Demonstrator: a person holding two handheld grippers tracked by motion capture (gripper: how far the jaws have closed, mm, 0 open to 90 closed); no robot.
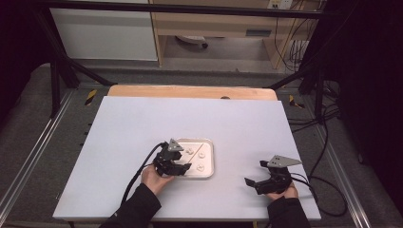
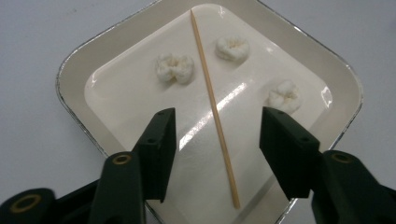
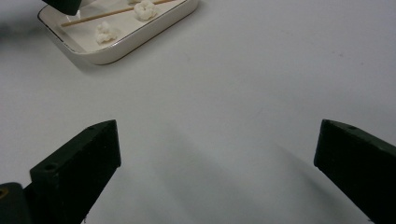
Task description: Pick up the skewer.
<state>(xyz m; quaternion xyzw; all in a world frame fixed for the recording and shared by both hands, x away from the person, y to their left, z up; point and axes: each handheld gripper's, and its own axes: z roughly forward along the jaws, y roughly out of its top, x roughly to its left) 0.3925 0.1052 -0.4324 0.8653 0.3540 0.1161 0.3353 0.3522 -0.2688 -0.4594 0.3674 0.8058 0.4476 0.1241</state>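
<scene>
Care matters here: we should centre the half-spread left gripper [image 2: 217, 123], nothing pinched yet, over the skewer [image 2: 212, 100] lying diagonally in the tray [image 2: 74, 70] before closing squarely.

Dark room; white table [image 1: 142, 123], grey floor [image 1: 28, 95], wooden cabinet [image 1: 214, 23] behind.

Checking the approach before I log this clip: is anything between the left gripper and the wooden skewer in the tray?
Nothing visible. The left gripper has its jaws on either side of the skewer, not touching; the three white pieces lie farther along the tray.
</scene>
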